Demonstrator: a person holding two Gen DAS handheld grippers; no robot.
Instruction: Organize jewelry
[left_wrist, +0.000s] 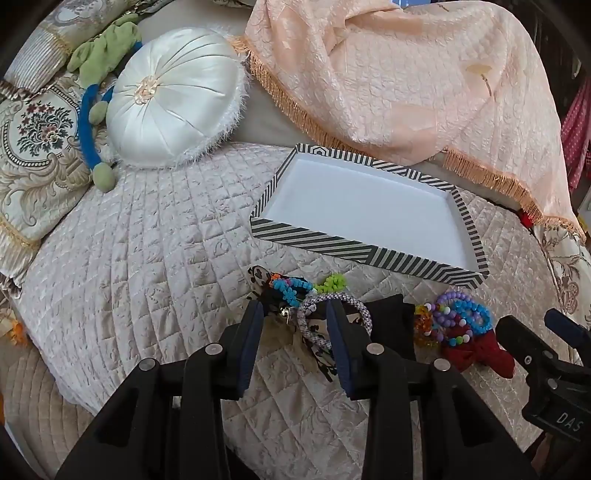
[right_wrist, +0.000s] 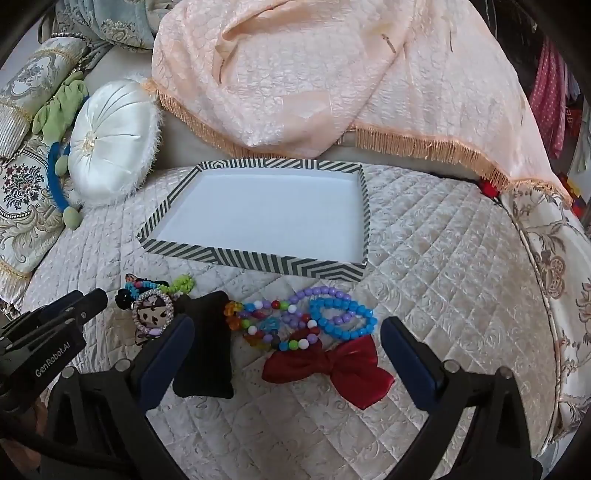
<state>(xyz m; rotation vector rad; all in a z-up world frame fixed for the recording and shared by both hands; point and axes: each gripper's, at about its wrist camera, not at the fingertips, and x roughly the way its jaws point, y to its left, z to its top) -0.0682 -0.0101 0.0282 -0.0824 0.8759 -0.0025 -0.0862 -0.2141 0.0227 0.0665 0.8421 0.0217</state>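
Note:
A shallow striped tray (left_wrist: 369, 254) (right_wrist: 255, 262) with a white empty floor lies on the quilted bed. In front of it lies a row of jewelry: a woven rope bracelet (left_wrist: 354, 306) (right_wrist: 153, 314), small neon bead bracelets (left_wrist: 295, 286) (right_wrist: 177, 282), a black pouch (right_wrist: 207, 354), purple, blue and mixed bead bracelets (left_wrist: 461, 314) (right_wrist: 332, 314), and a red bow (left_wrist: 476, 354) (right_wrist: 332, 365). My left gripper (left_wrist: 295, 314) is open, its fingertips on either side of the rope bracelet's left part. My right gripper (right_wrist: 288, 332) is wide open around the bead bracelets and bow.
A round white satin cushion (left_wrist: 173, 99) (right_wrist: 110, 144) and patterned pillows (left_wrist: 33, 147) lie at the back left. A peach fringed cloth (left_wrist: 424, 81) (right_wrist: 332, 74) hangs behind the tray. The bed's edge (right_wrist: 554, 295) curves on the right.

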